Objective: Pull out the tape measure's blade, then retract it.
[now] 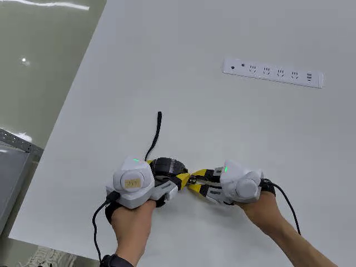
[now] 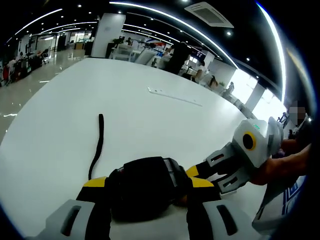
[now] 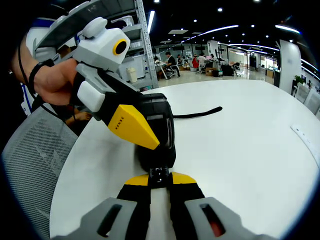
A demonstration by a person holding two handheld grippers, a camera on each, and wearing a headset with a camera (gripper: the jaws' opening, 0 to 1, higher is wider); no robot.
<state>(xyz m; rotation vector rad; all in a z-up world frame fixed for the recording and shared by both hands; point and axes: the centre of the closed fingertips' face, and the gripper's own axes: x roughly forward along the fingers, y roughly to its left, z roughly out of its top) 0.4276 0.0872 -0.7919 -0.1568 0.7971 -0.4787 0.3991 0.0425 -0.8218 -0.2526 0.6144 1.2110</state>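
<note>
Left claw: our jaws closed on both flanks of the tape measure. Left hand grips it from just left of the tape measure, wrist straight.

Right claw: our jaws pinched together on the blade tip, right against the tape measure. Right hand sits right of the tape measure, forearm angled away.
</note>
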